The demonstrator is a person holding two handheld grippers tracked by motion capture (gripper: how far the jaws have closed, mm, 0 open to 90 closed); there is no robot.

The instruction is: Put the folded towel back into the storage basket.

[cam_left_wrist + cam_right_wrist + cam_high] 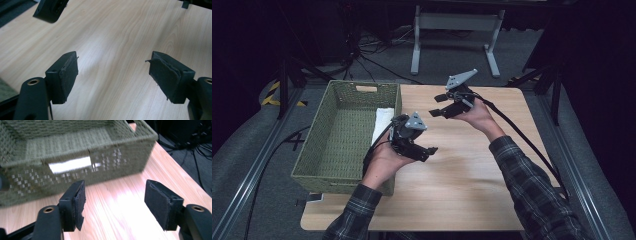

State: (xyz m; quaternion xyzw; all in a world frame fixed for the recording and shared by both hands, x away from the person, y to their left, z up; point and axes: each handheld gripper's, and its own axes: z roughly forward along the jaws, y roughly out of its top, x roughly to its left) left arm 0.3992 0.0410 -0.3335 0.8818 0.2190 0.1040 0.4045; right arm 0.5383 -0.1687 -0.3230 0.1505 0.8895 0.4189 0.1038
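So both claws are hanging over the pale wooden tabletop (462, 170) with nothing in them. The left gripper (428, 150) has its 2 black jaws spread apart, bare wood between the frayed pads (68, 75), and it sits just right of the olive-green woven rectangular basket (312, 160). The white folded cloth (383, 121) lies inside that basket, against the wall nearest the left gripper, a bit behind it.

The right gripper (438, 105) is held farther back over the table, jaws also apart and empty, pointing toward the basket. In the right gripper view the basket's side wall (120, 157) stands straight ahead of the jaws, with the white cloth showing through its handle slot (70, 165). Only open tabletop lies between the 2 grippers. Cables and a grey metal stand (457, 30) are on the floor beyond the table.
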